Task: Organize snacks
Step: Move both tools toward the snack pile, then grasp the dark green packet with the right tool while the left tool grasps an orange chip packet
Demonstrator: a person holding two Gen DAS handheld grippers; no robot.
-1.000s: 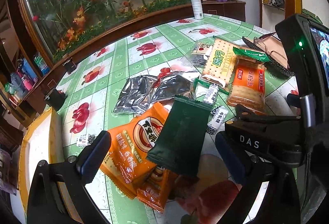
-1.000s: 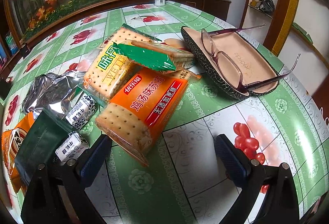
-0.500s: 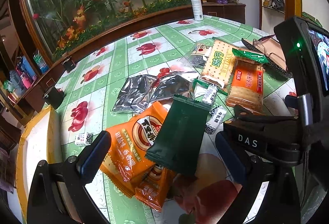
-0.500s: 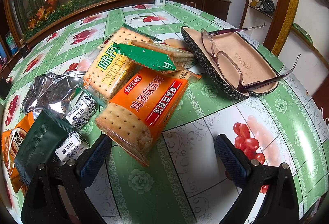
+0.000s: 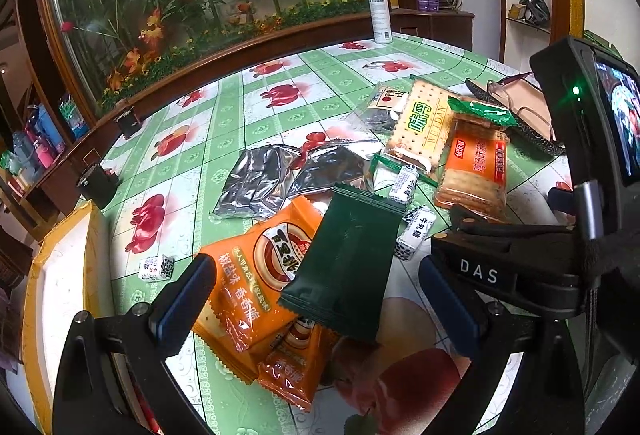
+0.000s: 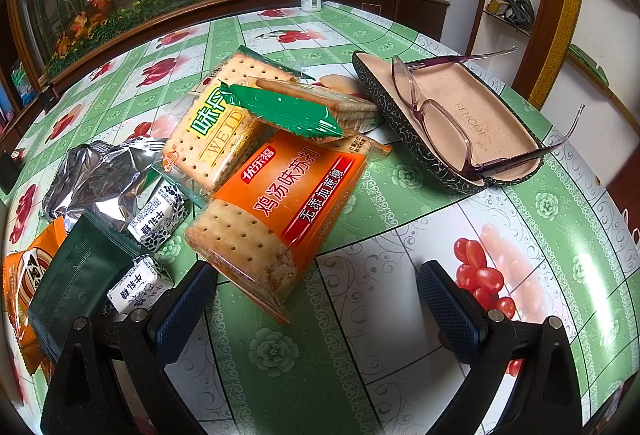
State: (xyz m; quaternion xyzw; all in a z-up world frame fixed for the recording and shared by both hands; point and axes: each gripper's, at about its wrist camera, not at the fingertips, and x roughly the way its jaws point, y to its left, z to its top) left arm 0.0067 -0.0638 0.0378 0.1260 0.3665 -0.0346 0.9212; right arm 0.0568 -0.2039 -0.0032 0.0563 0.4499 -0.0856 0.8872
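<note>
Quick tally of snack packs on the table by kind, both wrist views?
Cracker packs: 3
Orange bags: 2
Dark green pack: 1
Foil packs: 2
Small candies: 3
Clear bag: 1
Total: 12

A dark green packet (image 5: 347,261) lies tilted at frame centre of the left wrist view, overlapping two stacked orange packets (image 5: 256,275) at lower centre. Above them, crumpled silver foil wrappers (image 5: 280,179) lie flat. Small white wrapped candies (image 5: 416,231) sit right of centre, one more (image 5: 155,268) at left. At upper right, a yellow-labelled cracker pack (image 5: 424,123), a green-ended cracker pack (image 5: 482,111) and an orange cracker pack (image 5: 476,167) overlap.
</note>
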